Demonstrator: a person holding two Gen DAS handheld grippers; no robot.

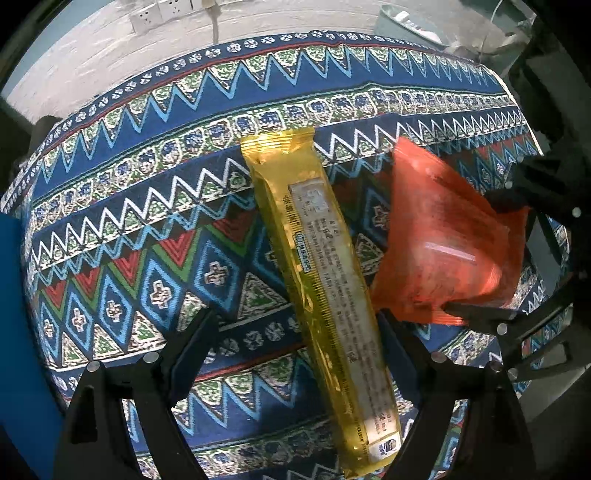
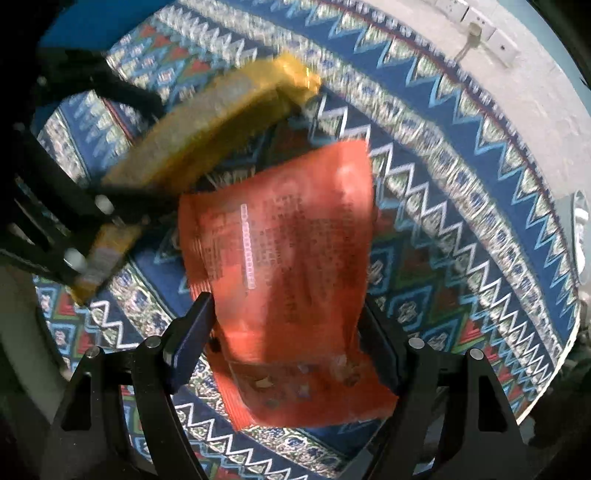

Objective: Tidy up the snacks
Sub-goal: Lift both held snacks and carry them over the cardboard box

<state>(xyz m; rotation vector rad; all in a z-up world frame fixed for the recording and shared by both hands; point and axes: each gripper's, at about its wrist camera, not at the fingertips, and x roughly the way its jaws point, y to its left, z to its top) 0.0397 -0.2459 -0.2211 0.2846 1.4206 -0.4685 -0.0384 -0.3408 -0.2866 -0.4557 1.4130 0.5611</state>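
Note:
A long yellow snack pack [image 1: 317, 266] lies flat on the patterned tablecloth [image 1: 147, 229]. My left gripper [image 1: 297, 328] points down over it and is open, the pack between its fingers and nearer the right one. Beside it an orange snack packet [image 1: 439, 240] is blurred and hangs a little above the cloth, with my right gripper [image 1: 487, 258] shut on its two sides. In the right wrist view the orange packet [image 2: 291, 266] fills the gap of the right gripper [image 2: 288, 317]. The yellow pack [image 2: 207, 129] and the left gripper [image 2: 166, 155] show at the upper left.
The round table's far edge [image 1: 332, 37] curves across the top, with pale floor, wall sockets [image 1: 155, 14] and a grey bin [image 1: 406, 22] beyond. A blue object [image 1: 14, 295] stands at the left edge. Bare cloth lies left of the yellow pack.

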